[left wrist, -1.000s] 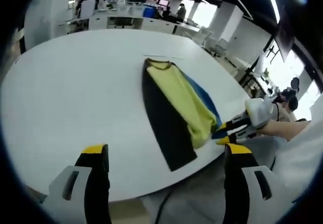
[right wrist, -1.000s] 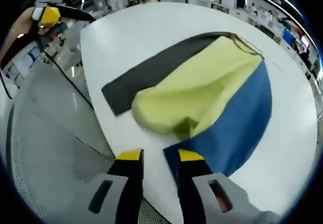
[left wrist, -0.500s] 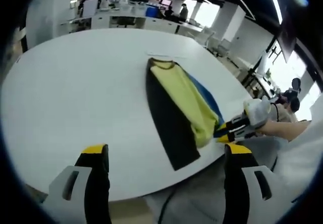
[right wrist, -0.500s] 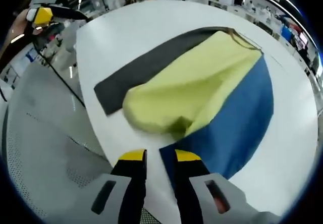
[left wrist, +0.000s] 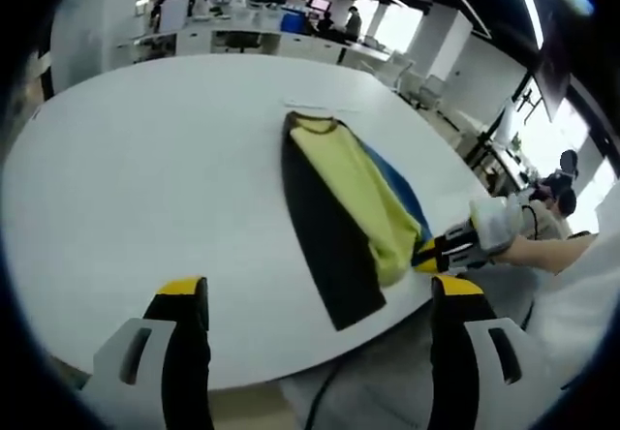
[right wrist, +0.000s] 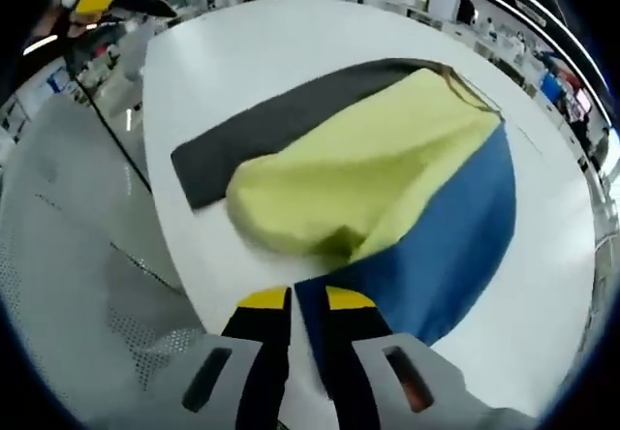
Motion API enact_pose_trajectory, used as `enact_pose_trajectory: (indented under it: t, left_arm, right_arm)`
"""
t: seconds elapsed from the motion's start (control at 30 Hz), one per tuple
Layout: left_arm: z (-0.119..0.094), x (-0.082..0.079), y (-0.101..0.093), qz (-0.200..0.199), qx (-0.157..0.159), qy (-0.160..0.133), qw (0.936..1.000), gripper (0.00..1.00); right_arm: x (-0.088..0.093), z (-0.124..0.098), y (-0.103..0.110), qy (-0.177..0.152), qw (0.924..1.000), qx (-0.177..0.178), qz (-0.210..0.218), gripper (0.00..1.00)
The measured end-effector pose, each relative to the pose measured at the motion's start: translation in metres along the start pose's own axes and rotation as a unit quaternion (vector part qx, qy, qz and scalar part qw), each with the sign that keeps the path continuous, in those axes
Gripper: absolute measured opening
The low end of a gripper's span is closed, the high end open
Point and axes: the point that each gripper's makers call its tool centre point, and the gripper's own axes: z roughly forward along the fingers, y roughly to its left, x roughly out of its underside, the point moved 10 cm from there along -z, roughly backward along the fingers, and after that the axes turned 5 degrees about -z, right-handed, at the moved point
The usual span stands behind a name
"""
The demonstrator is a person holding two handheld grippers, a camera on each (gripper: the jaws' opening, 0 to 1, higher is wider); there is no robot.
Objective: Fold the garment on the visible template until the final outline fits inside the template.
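The right claw (right wrist: pixel 306 299) has drawn its yellow-tipped jaws closer together over the last second, from a clear gap to a thin slit, and they now pinch the near corner of the blue panel of the garment (right wrist: pixel 387 198) at the table's edge; I judge it clenched on the cloth, though the contact itself is tight to read. In the left gripper view the same claw (left wrist: pixel 433 254) sits at about 3 o'clock, at the garment's (left wrist: pixel 354 202) lower end. The left claw (left wrist: pixel 315 299) rests released, jaws wide apart and holding nothing, above bare table (left wrist: pixel 145 168) near 6 o'clock, well apart from the fabric. From the right claw outward, the blue panel spreads toward 2 o'clock, the yellow layer bulges over it toward 12, and the black strip lies beyond at 10 to 11 o'clock, flat on the white table (right wrist: pixel 232 52). The closing grip suggests a fold of the blue side is about to begin. No template outline can be made out, so fit cannot be judged.
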Motion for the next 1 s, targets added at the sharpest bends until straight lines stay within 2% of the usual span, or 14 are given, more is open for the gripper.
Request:
enact_pose_trajectory:
  t: [0.43, 0.7, 0.9, 0.97, 1.0]
  left_arm:
    - [0.0023, 0.0005, -0.004, 0.004, 0.003, -0.001, 1.0, 0.9]
    - [0.0002, 0.0014, -0.005, 0.004, -0.002, -0.005, 1.0, 0.86]
    - [-0.0022, -0.002, -0.008, 0.003, -0.006, -0.01, 0.9999, 0.89]
    - [-0.0038, -0.0038, -0.0088, 0.006, -0.006, -0.013, 0.9999, 0.9]
    - [-0.0044, -0.0043, -0.0092, 0.006, -0.006, -0.014, 0.9999, 0.9]
  right_arm:
    - [0.0005, 0.0005, -0.0041, 0.004, 0.9992, 0.024, -0.031, 0.04]
    - [0.0011, 0.0008, -0.0053, 0.003, 0.999, 0.025, -0.036, 0.03]
    - [0.0044, -0.0002, -0.0087, -0.013, 0.9997, 0.017, 0.01, 0.03]
    - [0.007, 0.0004, -0.0078, -0.037, 0.9991, 0.012, 0.016, 0.03]
    - [0.0095, -0.0014, -0.0085, -0.036, 0.999, 0.012, 0.022, 0.03]
